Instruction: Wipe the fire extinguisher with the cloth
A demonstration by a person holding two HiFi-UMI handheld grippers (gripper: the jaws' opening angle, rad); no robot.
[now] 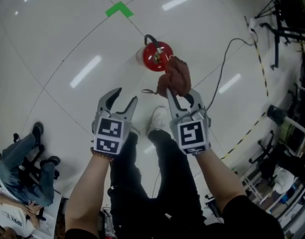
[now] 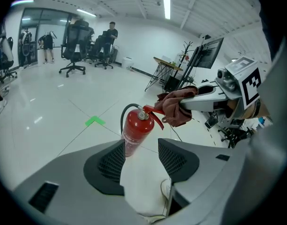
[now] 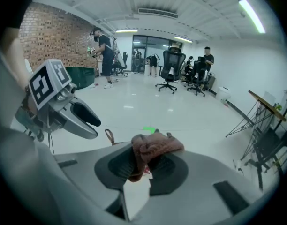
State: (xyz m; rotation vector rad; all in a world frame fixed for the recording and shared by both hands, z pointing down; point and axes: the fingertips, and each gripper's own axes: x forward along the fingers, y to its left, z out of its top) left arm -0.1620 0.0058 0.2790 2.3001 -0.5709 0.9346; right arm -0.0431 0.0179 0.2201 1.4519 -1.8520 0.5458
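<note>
A red fire extinguisher with a black hose stands upright on the white floor; in the left gripper view the extinguisher shows just beyond the jaws. My right gripper is shut on a bunched brown cloth, which hangs right beside the extinguisher's handle. The right gripper view shows the cloth clamped between the pads. My left gripper is open and holds nothing, below and left of the extinguisher. From the left gripper view the right gripper and its cloth sit at the extinguisher's lever.
A green tape corner marks the floor beyond the extinguisher. A black cable runs across the floor at right toward stands and equipment. A seated person is at lower left. My own shoe is below the grippers.
</note>
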